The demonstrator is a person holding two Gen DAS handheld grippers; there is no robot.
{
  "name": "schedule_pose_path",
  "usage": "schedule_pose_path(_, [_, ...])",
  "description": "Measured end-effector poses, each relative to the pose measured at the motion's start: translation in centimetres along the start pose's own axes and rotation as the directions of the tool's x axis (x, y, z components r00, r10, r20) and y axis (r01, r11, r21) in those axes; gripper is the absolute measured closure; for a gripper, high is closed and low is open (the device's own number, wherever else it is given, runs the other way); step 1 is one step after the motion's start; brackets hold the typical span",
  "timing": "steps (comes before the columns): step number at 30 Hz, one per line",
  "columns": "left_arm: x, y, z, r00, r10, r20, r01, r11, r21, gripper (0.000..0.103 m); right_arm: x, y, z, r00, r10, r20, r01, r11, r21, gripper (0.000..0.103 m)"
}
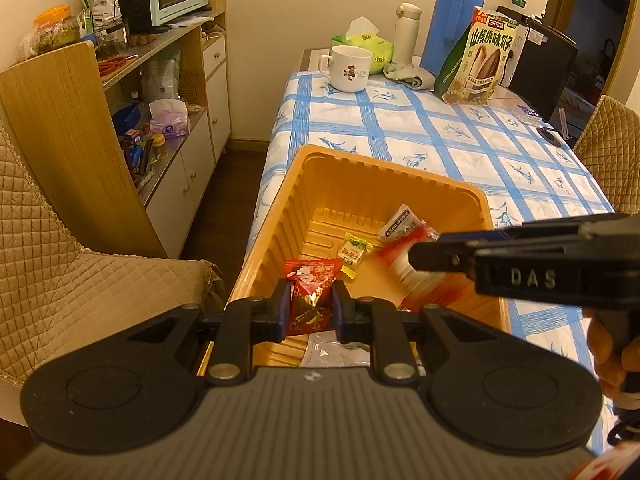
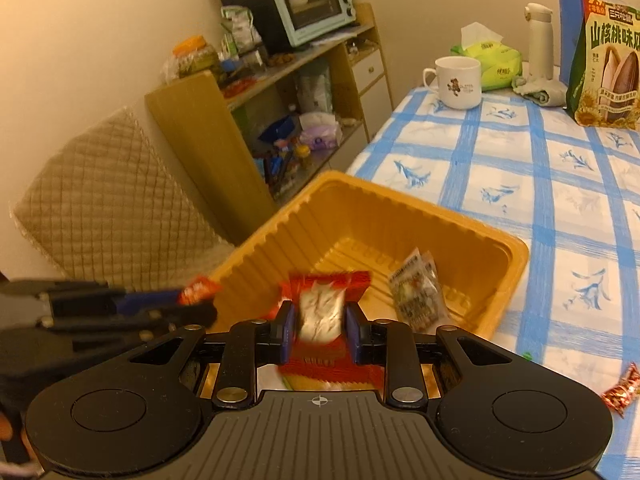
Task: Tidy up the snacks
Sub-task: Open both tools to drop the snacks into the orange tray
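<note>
Now I have the left gripper (image 1: 310,308) clenched on a red foil-wrapped candy (image 1: 312,292) and the right gripper (image 2: 319,330) grasping a red-and-white snack packet (image 2: 322,314), both poised over the near end of the ribbed orange plastic tray (image 1: 400,178), so each should land inside when let go.

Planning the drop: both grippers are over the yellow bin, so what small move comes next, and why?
Probably open the left gripper: its red candy packet already hangs over the yellow bin, where other snacks lie.
</note>
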State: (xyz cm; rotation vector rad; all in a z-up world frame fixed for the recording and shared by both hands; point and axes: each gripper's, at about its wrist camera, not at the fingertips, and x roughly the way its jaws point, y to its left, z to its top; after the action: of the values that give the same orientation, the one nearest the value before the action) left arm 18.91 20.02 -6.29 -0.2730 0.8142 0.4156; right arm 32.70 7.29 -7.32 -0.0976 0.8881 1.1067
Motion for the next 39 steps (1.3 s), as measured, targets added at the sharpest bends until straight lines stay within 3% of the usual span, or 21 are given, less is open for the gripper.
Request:
schedule_pose_path(1, [0.0, 0.0, 0.0, 1.0, -0.001, -0.002, 0.001, 1.0, -0.001, 0.084, 0.1, 0.0, 0.1, 1.0, -0.003, 0.0, 0.003, 1.0, 0.003, 0.071])
schedule_pose_path(3, [0.1, 0.1, -0.1, 1.0, -0.001, -0.004, 0.001, 1.0, -0.003, 0.084, 0.0, -0.1, 0.2, 1.0, -0.002, 0.014, 0.002, 1.0, 0.011, 0.05])
schedule_pose_path(4, [0.0, 0.2, -0.2, 1.0, -0.001, -0.005, 0.001, 1.0, -0.006, 0.084, -0.1, -0.1, 0.1, 1.0, -0.002, 0.019, 0.002, 1.0, 0.011, 0.049])
schedule_pose_path(17, [-1.7, 1.0, -1.4, 1.0, 0.002, -0.009, -0.002, 1.0, -0.028, 0.084, -1.4, -0.3, -1.4, 0.999, -0.021, -0.046, 0.02, 0.999, -0.027, 0.048])
schedule_pose_path(34, [-1.5, 0.9, -1.6, 1.0, 0.01, -0.015, -0.01, 1.0, -0.011, 0.083, -2.0, 0.5, -2.3, 0.998, -0.022, -0.06, 0.019, 0.998, -0.053, 0.046])
schedule_pose_path(36, [-1.4, 0.9, -1.6, 1.0, 0.009, -0.016, -0.009, 1.0, -0.007, 0.081, -2.1, 0.5, -2.4, 0.998, -0.023, -0.058, 0.02, 0.998, -0.055, 0.045])
schedule_pose_path(39, [-1.5, 0.8, -1.7, 1.0, 0.007, -0.018, -0.007, 1.0, -0.007, 0.068, -2.3, 0.7, -2.4, 0.998, -0.028, -0.056, 0.024, 0.998, -0.066, 0.042])
